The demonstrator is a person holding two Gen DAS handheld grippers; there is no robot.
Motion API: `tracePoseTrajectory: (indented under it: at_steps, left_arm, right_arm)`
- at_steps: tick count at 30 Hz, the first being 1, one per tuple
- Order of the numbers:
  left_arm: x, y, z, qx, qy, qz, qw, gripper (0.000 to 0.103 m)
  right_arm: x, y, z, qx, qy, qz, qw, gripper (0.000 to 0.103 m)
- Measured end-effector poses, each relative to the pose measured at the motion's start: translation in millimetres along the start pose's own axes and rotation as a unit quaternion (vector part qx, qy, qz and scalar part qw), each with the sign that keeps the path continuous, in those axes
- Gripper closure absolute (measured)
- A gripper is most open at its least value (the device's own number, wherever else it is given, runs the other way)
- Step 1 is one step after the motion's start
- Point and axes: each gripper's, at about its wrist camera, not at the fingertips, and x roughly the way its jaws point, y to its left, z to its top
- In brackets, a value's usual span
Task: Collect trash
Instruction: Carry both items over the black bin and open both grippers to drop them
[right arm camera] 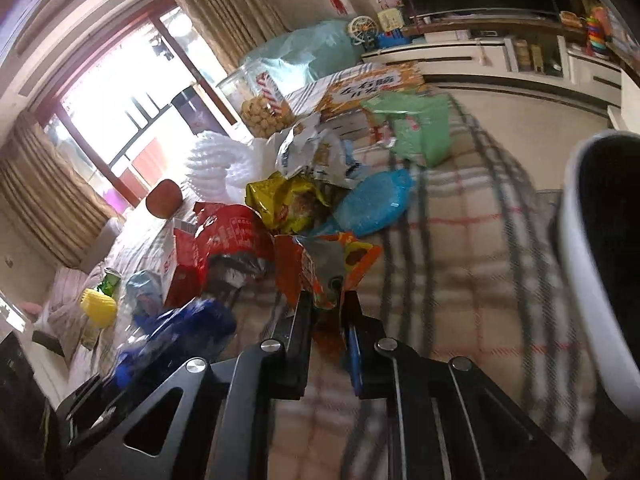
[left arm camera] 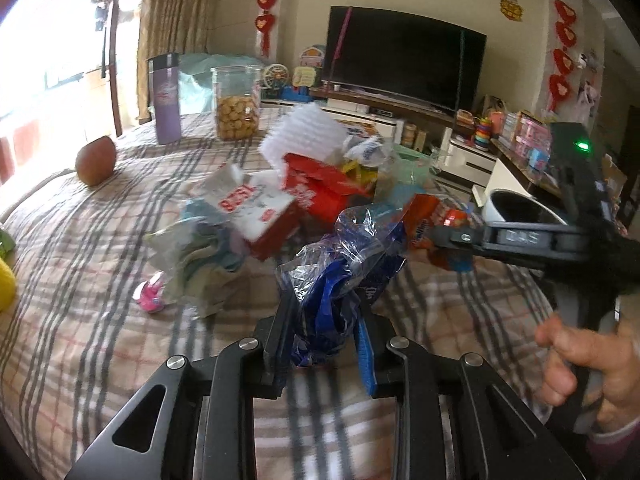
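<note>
Right now the left gripper (left arm camera: 324, 320) is pinching a crumpled blue-and-clear plastic wrapper (left arm camera: 344, 264), its jaws drawn narrow around the bunched film and holding it above the plaid cloth (left arm camera: 80, 320) that is covering the table. Just beside it, the right gripper (right arm camera: 326, 300) is clamping the edge of an orange snack bag (right arm camera: 320, 260) between its near-closed jaws, and a hand (left arm camera: 588, 368) is gripping that tool's handle. Beyond both claws, the main heap is sitting towards the middle of the table: a red packet (right arm camera: 224, 236), a yellow-gold bag (right arm camera: 288, 200), a light-blue bag (right arm camera: 372, 200), a silvery torn wrapper (right arm camera: 308, 148) and white foam netting (right arm camera: 216, 164). A green bag (right arm camera: 416, 128) is lying nearer the far edge. A white bin (right arm camera: 580, 264) with a dark inside is standing just off the table's right edge. Judging by this, the collecting looks early: two pieces are being carried, neither is in the bin yet, and most of the pile is waiting
</note>
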Motion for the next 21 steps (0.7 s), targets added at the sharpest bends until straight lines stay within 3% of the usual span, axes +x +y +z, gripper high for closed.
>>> tracePoseTrajectory:
  at_steps: [11,21]
  left_arm:
    - [13.3,-47.4,14.7,0.037,0.002,-0.046,0.9982,0.078]
    - [32.9,-85.7,35.5,0.066,-0.002,-0.083,0.9944,0.078]
  right_arm:
    - [-80.3,-43.4,-14.0,0.037,-0.051,-0.040,0.997,0.088]
    - [-116.2,-69.6,-14.4,0.048,-0.085,-0.081,0.992,0.088]
